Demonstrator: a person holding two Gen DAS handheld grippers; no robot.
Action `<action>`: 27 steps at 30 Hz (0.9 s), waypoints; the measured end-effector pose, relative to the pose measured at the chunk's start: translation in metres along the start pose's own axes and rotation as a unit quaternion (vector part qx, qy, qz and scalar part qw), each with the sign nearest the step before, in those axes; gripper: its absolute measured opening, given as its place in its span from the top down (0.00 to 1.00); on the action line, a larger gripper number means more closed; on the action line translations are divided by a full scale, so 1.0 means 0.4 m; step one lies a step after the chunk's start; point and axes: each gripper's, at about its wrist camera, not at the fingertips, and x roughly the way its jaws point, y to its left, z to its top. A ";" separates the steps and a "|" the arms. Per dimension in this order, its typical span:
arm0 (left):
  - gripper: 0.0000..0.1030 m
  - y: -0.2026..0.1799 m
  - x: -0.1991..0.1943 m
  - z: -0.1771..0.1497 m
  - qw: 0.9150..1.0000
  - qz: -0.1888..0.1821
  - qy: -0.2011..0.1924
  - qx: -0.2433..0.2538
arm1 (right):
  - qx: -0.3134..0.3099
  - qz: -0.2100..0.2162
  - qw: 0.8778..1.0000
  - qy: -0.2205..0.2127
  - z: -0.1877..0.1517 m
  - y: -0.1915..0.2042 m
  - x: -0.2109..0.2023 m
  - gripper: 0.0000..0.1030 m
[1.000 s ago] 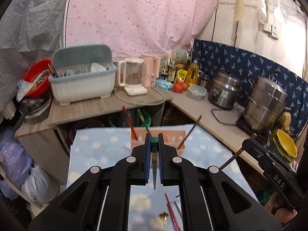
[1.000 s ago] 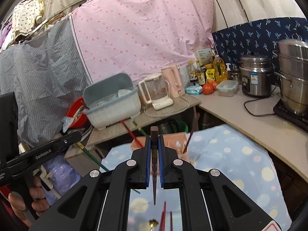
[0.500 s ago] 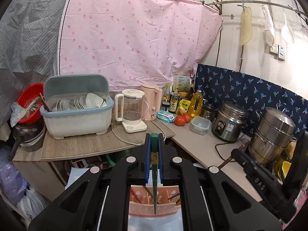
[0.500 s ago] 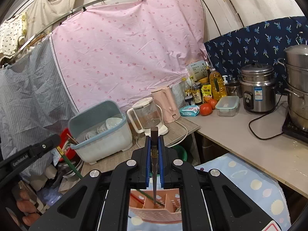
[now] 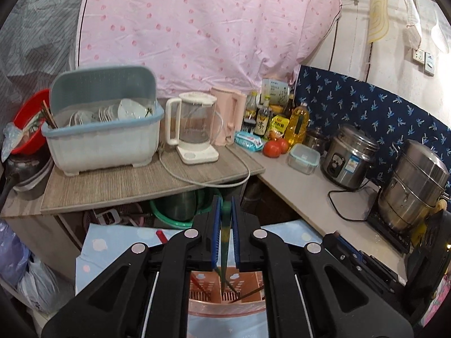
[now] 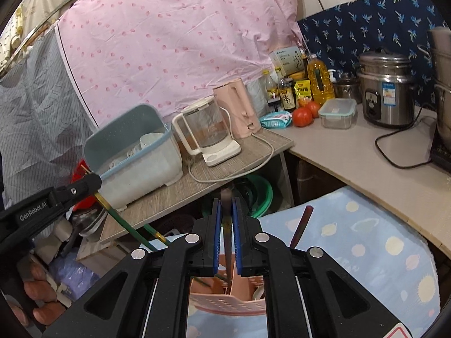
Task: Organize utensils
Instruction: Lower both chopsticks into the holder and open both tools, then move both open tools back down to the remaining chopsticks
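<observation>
My left gripper [image 5: 225,214] is shut on a green chopstick [image 5: 225,242]; its lower end points down into the pink slotted utensil holder [image 5: 225,301] just below the jaws. My right gripper [image 6: 226,211] is shut on a dark brown chopstick [image 6: 227,242] whose tip reaches into the same pink holder [image 6: 225,301]. The left gripper [image 6: 84,184] also shows at the left of the right wrist view, with its green chopstick [image 6: 126,222] slanting down. Red, green and brown chopsticks stand in the holder, one brown stick [image 6: 301,225] leaning right.
The holder stands on a light blue patterned tablecloth [image 6: 366,242]. Behind are a wooden shelf with a dish drainer [image 5: 101,135], a glass kettle [image 5: 194,132] and a pink kettle [image 5: 225,118]. A counter on the right carries tomatoes [image 5: 274,148], a rice cooker [image 5: 349,157] and steel pots [image 5: 414,188].
Both grippers have come down towards the pink holder, chopsticks still held. The chopstick tips now reach into the holder's compartments; the loose utensils on the cloth have left the view.
</observation>
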 end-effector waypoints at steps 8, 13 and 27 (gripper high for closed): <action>0.60 0.045 -0.001 -0.045 1.000 0.017 0.010 -0.020 | 0.014 -0.004 1.000 -0.003 -0.031 -0.019 -0.016 0.77; 0.60 0.054 -0.025 -0.076 0.999 0.021 0.017 -0.023 | 0.011 -0.002 1.000 -0.001 -0.059 -0.013 -0.045 0.77; 0.59 0.017 -0.134 -0.182 0.999 0.020 0.038 -0.001 | 0.014 0.006 1.000 0.017 -0.176 -0.016 -0.171 0.77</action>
